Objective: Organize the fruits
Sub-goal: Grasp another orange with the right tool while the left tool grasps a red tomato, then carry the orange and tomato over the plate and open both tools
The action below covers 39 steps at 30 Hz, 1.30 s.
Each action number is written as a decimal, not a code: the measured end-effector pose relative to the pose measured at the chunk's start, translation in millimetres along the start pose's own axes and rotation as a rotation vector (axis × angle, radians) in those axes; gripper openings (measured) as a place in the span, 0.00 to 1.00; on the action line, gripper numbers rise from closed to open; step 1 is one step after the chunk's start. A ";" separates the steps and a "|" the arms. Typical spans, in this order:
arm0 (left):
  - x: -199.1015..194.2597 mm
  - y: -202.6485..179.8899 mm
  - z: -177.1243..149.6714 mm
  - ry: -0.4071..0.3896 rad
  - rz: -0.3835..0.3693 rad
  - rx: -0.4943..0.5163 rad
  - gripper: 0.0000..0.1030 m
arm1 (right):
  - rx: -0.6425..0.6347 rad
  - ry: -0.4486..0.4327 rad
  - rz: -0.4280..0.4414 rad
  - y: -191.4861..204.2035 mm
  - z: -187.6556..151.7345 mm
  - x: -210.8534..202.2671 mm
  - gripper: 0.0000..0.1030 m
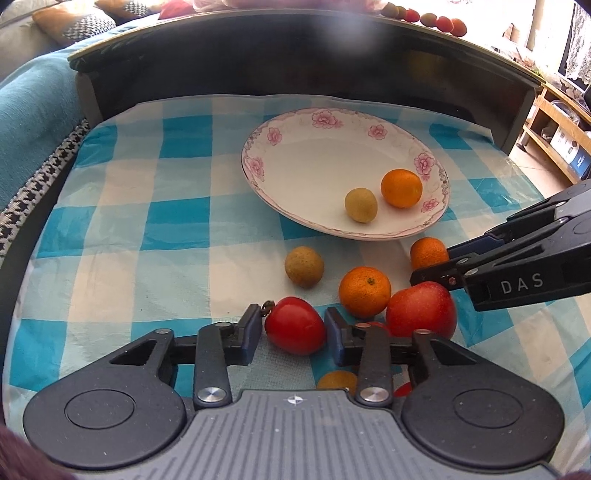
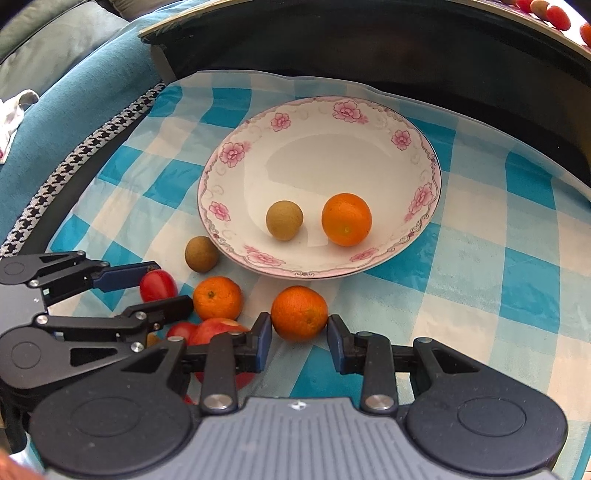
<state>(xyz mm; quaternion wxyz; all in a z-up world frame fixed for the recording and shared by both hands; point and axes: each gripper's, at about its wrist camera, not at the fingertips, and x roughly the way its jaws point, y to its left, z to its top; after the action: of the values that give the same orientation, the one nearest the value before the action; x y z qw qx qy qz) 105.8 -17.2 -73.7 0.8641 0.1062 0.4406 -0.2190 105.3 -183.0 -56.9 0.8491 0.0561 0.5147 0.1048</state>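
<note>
My left gripper (image 1: 295, 321) is shut on a small red tomato (image 1: 295, 330) that rests on the checked cloth; the right wrist view shows the same tomato (image 2: 158, 285) between its fingers. My right gripper (image 2: 300, 326) is shut on a mandarin (image 2: 299, 313) just in front of the flowered plate (image 2: 221, 155). In the plate lie a mandarin (image 2: 346, 219) and a brown longan (image 2: 284, 220). Loose on the cloth between the grippers are a longan (image 1: 304, 266), another mandarin (image 1: 365, 291) and a red apple (image 1: 421, 308).
A blue-and-white checked cloth (image 1: 147, 229) covers the low surface. A dark raised table edge (image 1: 295, 55) runs behind the plate, with a row of small fruits (image 1: 436, 20) on top. A blue sofa (image 1: 33, 110) lies to the left. More fruit sits half hidden under my left gripper.
</note>
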 end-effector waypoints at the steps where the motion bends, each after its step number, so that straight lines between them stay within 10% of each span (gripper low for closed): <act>1: -0.1 1.6 0.1 0.001 -0.006 -0.009 0.42 | -0.007 0.001 -0.006 0.7 -0.6 -0.4 0.32; 39: -18.0 -3.2 28.5 -0.074 -0.046 -0.027 0.32 | 0.055 -0.106 0.041 -7.5 12.6 -40.2 0.31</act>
<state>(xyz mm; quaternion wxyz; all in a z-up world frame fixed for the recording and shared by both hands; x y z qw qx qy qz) 115.4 -25.6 -42.3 0.8759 0.0760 0.4134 -0.2367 99.4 -199.6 -18.0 0.8709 0.0955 0.4706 0.1050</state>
